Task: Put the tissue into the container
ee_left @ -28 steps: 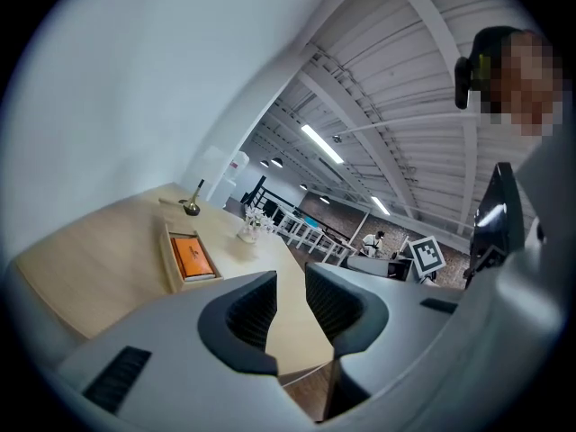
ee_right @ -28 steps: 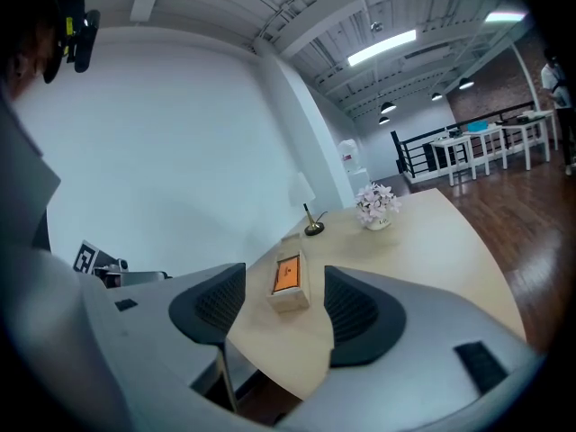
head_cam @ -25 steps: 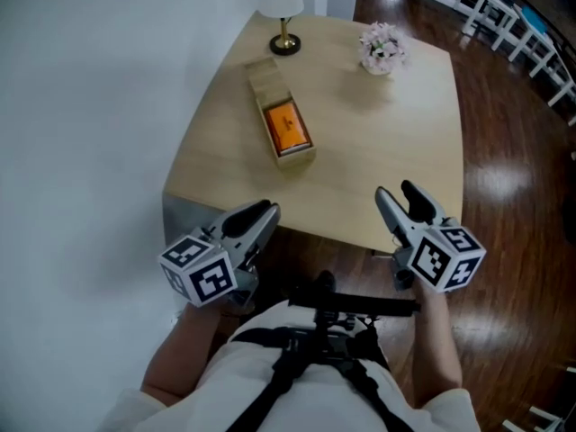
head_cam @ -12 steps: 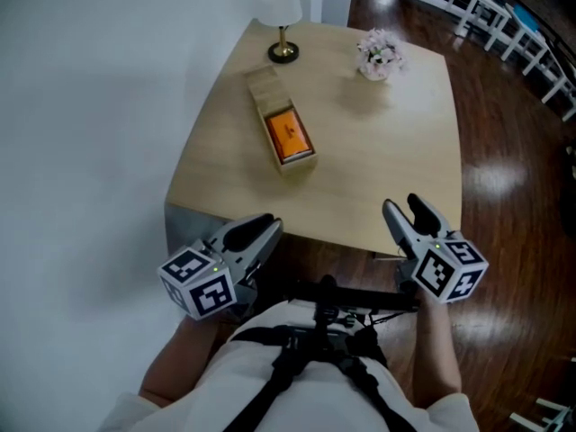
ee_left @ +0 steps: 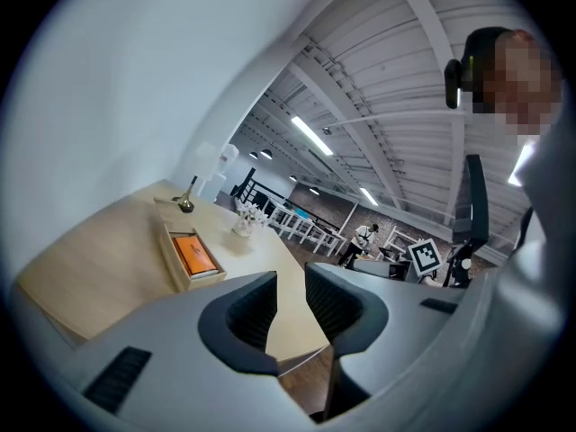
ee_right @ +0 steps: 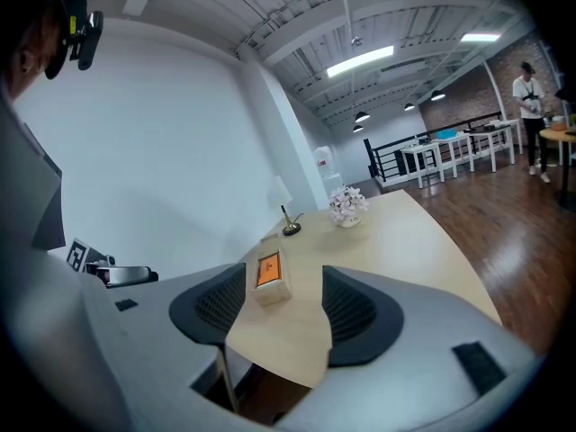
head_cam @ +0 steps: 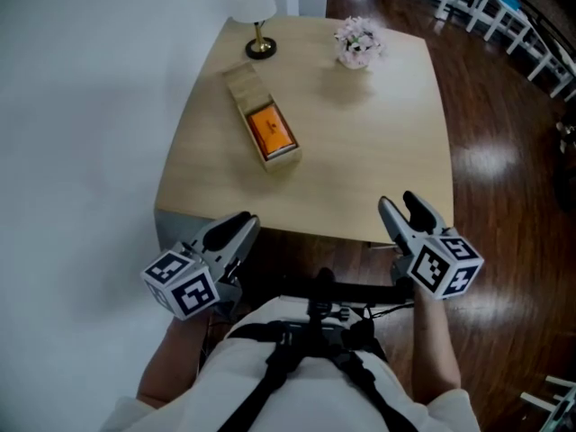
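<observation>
A long wooden container lies on the left half of the light wood table, with an orange tissue pack inside it. The container and the orange pack show in both gripper views, far beyond the jaws. My left gripper hovers at the table's near left edge; its jaws stand a narrow gap apart with nothing between them. My right gripper hangs off the near right edge, jaws wide apart and empty. Both point toward the table.
A white-shaded lamp on a brass foot stands at the far left corner. A small vase of pale flowers sits at the far middle. A white wall runs along the left. Dark wood floor and white furniture lie to the right.
The head view has swung, so the table and container sit further left in the picture. My left gripper has drifted slightly left and down. My right gripper has barely moved.
</observation>
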`<state>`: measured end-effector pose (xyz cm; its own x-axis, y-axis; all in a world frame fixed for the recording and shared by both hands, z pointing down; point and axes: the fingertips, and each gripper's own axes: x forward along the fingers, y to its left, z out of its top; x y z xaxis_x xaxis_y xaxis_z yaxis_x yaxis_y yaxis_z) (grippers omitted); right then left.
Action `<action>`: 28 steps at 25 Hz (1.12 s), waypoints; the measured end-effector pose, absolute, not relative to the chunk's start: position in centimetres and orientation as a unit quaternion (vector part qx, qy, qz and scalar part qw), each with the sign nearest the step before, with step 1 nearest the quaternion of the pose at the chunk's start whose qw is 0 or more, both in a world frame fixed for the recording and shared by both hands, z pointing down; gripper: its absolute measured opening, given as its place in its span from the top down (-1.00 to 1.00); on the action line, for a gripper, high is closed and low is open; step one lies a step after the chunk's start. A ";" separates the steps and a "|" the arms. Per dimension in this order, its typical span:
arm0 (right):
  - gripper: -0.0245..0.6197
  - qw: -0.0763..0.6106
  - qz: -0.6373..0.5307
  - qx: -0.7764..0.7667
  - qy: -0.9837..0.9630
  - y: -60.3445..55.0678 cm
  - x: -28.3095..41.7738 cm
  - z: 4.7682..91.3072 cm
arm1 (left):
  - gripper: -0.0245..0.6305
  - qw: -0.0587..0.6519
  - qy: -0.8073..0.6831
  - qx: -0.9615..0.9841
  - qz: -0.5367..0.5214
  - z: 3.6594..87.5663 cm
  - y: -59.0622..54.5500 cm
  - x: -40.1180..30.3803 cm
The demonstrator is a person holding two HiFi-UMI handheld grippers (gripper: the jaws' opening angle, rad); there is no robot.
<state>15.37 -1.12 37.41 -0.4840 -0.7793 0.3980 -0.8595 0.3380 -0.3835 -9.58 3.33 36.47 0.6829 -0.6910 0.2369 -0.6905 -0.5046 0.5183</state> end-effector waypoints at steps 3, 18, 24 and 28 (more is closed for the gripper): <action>0.07 0.076 0.279 0.508 -0.812 -1.0 15.8 37.9 | 0.62 0.298 -0.406 0.864 -0.004 36.6 2.5 -10.1; 0.32 0.102 0.265 0.502 -0.817 -0.1 14.7 39.4 | 0.62 0.301 -0.400 0.866 -0.002 37.2 2.1 -9.8; 0.40 0.093 0.280 0.498 -0.816 -0.3 14.1 39.6 | 0.62 0.308 -0.398 0.864 0.003 37.3 2.4 -9.5; 0.40 0.090 0.282 0.496 -0.817 -0.2 13.8 39.4 | 0.62 0.310 -0.394 0.865 0.007 37.3 2.9 -9.2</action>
<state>13.78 -0.17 39.39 -0.4927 -0.7587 0.4262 -0.8602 0.3503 -0.3707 -9.16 2.90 37.25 0.6892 -0.6780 0.2555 -0.6861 -0.4974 0.5309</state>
